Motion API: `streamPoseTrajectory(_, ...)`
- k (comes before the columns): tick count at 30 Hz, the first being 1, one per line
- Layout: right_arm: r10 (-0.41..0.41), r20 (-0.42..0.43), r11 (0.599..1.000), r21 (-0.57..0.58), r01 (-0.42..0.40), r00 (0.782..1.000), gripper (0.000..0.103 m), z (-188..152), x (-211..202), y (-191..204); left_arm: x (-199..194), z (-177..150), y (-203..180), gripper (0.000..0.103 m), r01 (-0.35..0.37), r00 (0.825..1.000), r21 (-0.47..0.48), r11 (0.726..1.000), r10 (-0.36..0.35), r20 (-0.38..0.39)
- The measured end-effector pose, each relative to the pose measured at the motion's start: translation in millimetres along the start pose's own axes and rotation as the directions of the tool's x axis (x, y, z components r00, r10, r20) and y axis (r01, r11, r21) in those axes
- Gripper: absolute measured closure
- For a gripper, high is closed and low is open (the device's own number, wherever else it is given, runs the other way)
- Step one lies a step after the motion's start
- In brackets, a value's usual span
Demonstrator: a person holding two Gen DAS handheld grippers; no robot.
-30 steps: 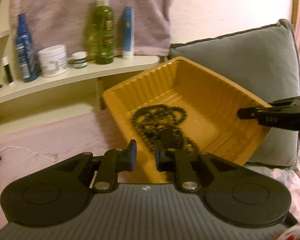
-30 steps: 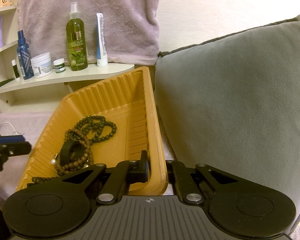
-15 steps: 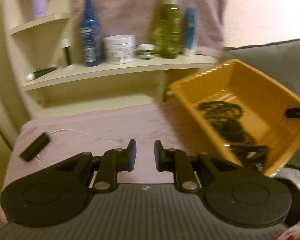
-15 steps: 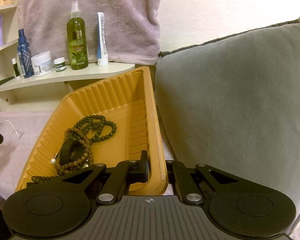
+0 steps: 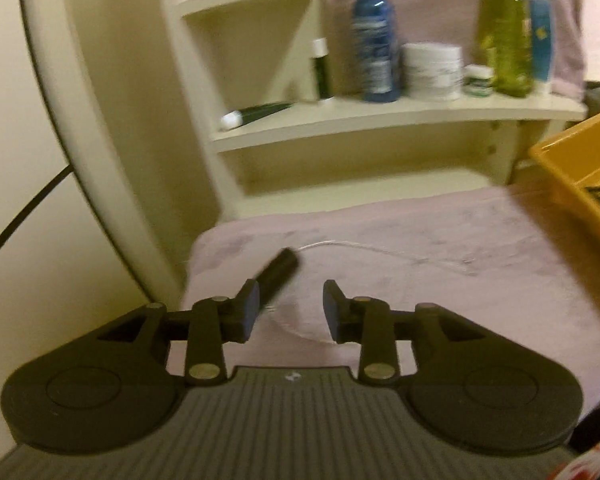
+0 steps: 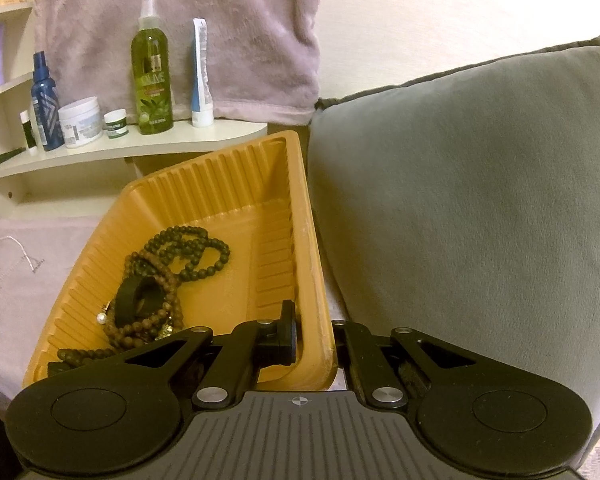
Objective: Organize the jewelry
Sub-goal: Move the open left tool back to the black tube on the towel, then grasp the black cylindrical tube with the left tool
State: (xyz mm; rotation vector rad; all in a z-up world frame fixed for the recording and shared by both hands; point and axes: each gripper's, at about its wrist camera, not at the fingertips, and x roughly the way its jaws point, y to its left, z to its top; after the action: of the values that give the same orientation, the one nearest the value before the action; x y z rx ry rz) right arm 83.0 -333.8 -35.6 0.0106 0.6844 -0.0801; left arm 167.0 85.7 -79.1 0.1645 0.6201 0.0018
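Left wrist view: the left gripper [image 5: 291, 307], jaws opening and holding nothing, hovers over plush lilac fabric [image 5: 440, 280] where a thin silvery chain [image 5: 364, 249] curves rightward. Right wrist view: the right gripper [image 6: 318, 338] pinches the ribbed orange tray [image 6: 236, 184] wall; beaded bracelets [image 6: 180, 256] heap lower left.

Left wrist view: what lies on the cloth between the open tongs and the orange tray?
In the left wrist view, a thin pale chain lies across the mauve cloth between the opening left tongs, nothing between them, and the orange tray; otherwise bare cloth.
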Motion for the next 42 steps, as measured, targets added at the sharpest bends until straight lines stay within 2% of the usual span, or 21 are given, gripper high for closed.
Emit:
streamPoseTrajectory(7, -0.007, -0.010, 1.000, -0.005, 0.007, 1.000, 0.098, 2, 2, 1, 26, -2, 17, 0.072, -0.025, 0.999, 0.030, 0.999, 0.025, -0.029)
streamPoseTrajectory(22, -0.011, -0.012, 1.000, -0.014, 0.010, 1.000, 0.098, 2, 2, 2, 59, 7, 14, 0.072, 0.023, 0.996, 0.073, 0.997, -0.017, -0.084)
streamPoseTrajectory(33, -0.011, -0.012, 1.000, -0.013, 0.010, 1.000, 0.098, 2, 2, 2, 50, 5, 16, 0.083, 0.035, 0.996, 0.047, 0.998, -0.031, -0.079)
streamPoseTrajectory(42, -0.009, -0.012, 1.000, -0.010, 0.009, 1.000, 0.098, 2, 1, 3, 32, 6, 15, 0.085, 0.078, 0.995, -0.018, 0.997, -0.079, -0.063)
